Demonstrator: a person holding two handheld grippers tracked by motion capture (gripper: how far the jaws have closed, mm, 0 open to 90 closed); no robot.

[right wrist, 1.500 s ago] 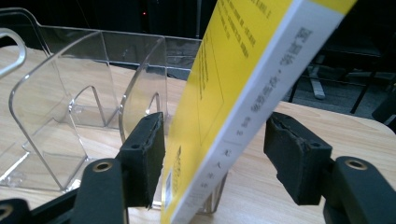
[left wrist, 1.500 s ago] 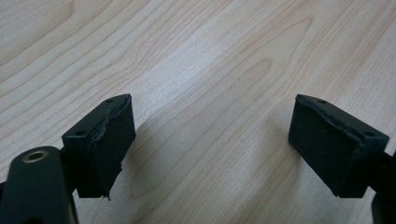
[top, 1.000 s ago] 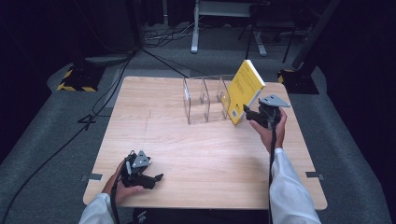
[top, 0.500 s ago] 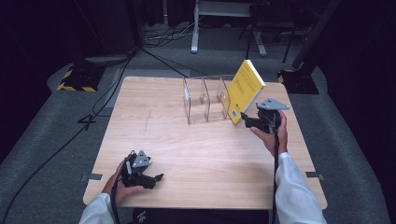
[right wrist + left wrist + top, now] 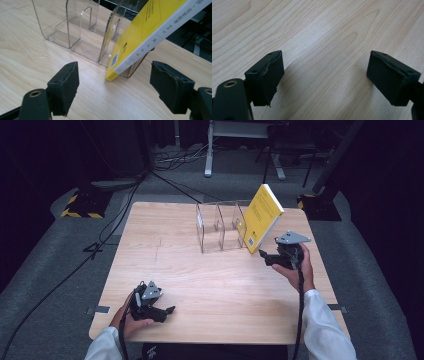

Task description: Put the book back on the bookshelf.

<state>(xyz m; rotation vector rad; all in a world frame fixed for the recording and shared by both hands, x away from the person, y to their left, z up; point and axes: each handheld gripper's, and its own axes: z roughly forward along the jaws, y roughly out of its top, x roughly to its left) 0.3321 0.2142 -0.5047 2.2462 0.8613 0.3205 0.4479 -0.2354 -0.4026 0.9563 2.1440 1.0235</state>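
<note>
Left gripper (image 5: 159, 311): parted, empty | right gripper (image 5: 113, 86): parted, empty | yellow paperback book (image 5: 261, 217): leaned tilted in clear acrylic divider rack (image 5: 220, 226), judged placed | straightening possibly left

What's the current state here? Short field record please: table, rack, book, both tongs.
table: light wood table
rack: clear divider rack, upright at the far side
book: yellow book, tilted, leaning in the rack's right end
left tongs: open, low over bare wood near the front edge
right tongs: open, just short of the book, holding nothing
</note>
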